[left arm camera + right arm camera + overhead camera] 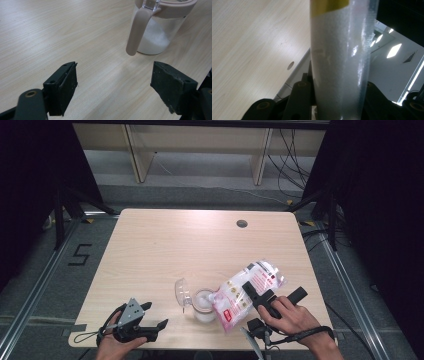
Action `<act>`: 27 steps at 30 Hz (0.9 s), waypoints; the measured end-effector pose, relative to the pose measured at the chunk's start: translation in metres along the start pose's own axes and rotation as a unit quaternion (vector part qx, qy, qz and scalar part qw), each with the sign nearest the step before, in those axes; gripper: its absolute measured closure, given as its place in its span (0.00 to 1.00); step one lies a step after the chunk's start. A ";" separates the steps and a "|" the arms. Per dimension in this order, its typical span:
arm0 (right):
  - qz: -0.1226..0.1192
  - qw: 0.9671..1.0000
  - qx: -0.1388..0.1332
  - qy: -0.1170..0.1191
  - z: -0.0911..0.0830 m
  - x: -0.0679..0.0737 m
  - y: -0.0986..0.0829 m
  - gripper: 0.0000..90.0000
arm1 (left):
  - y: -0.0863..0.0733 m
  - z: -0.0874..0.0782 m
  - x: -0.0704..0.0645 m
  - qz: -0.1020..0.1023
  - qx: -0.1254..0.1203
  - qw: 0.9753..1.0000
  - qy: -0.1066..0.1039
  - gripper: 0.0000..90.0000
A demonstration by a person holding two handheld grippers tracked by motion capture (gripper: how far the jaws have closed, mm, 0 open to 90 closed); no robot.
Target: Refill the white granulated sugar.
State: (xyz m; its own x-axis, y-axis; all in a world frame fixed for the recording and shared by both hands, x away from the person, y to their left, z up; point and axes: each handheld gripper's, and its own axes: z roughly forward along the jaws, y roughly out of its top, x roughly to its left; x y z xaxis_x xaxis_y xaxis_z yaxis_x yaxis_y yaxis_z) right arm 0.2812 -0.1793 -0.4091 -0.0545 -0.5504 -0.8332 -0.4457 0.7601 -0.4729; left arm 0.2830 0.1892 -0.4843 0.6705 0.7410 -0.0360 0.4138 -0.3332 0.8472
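While the left gripper rests with jaws spread wide at the table's near edge, the right gripper pinches a clear plastic bag of white grains with red print, tilted over a clear lidded jar with a beige rim on the pale wooden table.

The worktop is seen whole from a fixed high view above its near edge, facing forward and down, with floor and shelving beyond. The left gripper view is set low and close over the wood, aimed between two black jaws at a jar, which is shared with the high view. The right gripper view is pressed against a bag, tilted up towards ceiling lights.
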 end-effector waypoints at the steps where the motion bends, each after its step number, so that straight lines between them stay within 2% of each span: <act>1: 0.000 1.000 0.000 -0.001 0.000 0.000 0.000 0.83 | 0.000 0.000 0.000 -0.006 0.001 1.000 0.000 0.23; 2: 0.000 1.000 0.000 -0.001 0.000 0.000 0.000 0.83 | -0.001 0.001 -0.001 -0.013 -0.001 1.000 -0.002 0.23; 5: 0.000 1.000 -0.002 -0.003 0.000 0.000 0.000 0.83 | 0.000 0.000 0.000 -0.002 0.009 1.000 0.003 0.23; 6: 0.000 1.000 -0.003 -0.004 0.000 0.000 0.001 0.83 | -0.001 0.000 -0.001 -0.010 0.001 1.000 0.001 0.23; 9: -0.004 1.000 -0.002 -0.001 0.000 -0.001 0.002 0.83 | -0.001 0.000 -0.001 -0.008 0.002 1.000 0.001 0.23; 12: 0.001 1.000 -0.004 -0.002 0.001 -0.001 0.003 0.83 | 0.000 0.000 -0.001 -0.015 -0.002 1.000 -0.001 0.23; 27: -0.008 1.000 -0.004 -0.002 0.000 -0.003 0.002 0.83 | 0.000 0.000 -0.002 -0.012 -0.001 1.000 -0.001 0.23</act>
State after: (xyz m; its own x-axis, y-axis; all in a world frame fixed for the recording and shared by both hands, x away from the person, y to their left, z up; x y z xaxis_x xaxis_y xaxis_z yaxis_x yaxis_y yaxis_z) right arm 0.2806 -0.1758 -0.4080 -0.0439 -0.5616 -0.8262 -0.4530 0.7483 -0.4846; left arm 0.2818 0.1883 -0.4844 0.6616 0.7477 -0.0566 0.4280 -0.3145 0.8473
